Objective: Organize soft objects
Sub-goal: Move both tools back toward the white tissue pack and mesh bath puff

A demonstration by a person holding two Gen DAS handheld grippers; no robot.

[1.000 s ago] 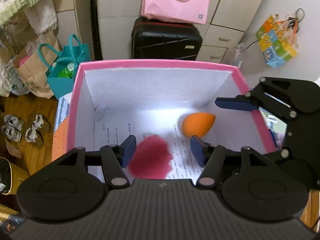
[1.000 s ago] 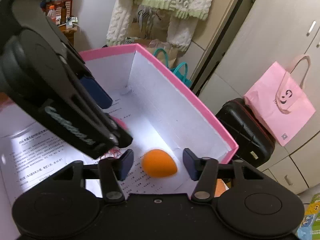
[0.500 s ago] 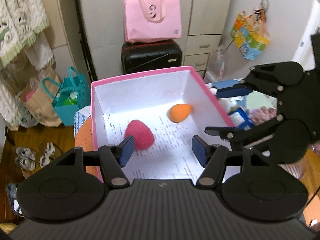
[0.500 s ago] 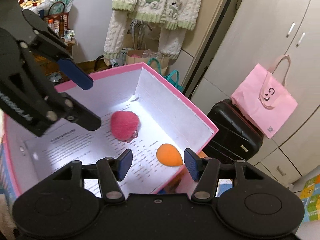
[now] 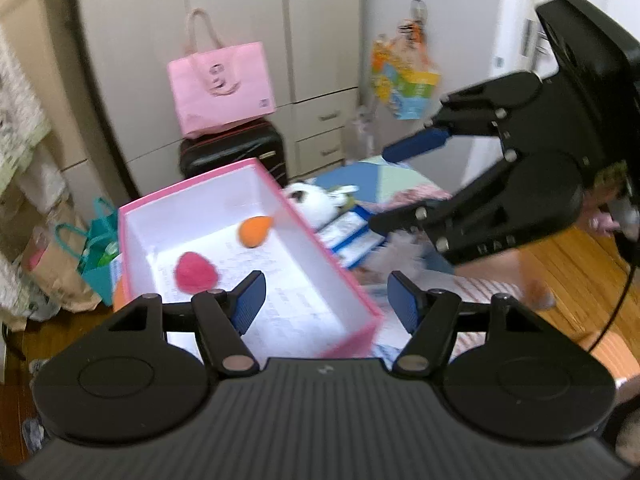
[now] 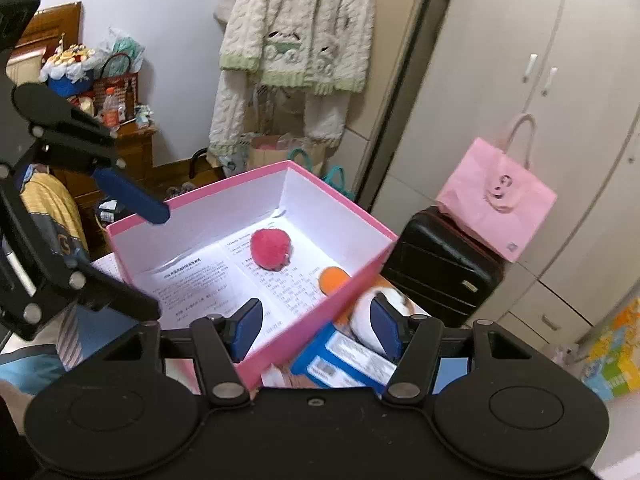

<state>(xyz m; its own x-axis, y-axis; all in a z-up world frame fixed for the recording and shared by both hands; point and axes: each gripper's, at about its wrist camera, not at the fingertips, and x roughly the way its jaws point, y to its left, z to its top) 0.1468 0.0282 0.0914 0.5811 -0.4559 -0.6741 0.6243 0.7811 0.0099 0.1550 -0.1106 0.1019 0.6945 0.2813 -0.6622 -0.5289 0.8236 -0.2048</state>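
A pink box with white walls holds a fuzzy red ball and an orange egg-shaped sponge on printed paper. My left gripper is open and empty above the box's near right corner. My right gripper is open and empty above the box's edge; it also shows in the left wrist view, raised to the right of the box. A white plush toy lies just outside the box.
A blue and white packet lies beside the plush. A black suitcase with a pink bag stands behind. Teal bags stand left of the box. A wooden floor lies to the right.
Both grippers have pulled up and back from the box. The red ball, dropped from my left gripper, now rests in the box. The plush has come into view.
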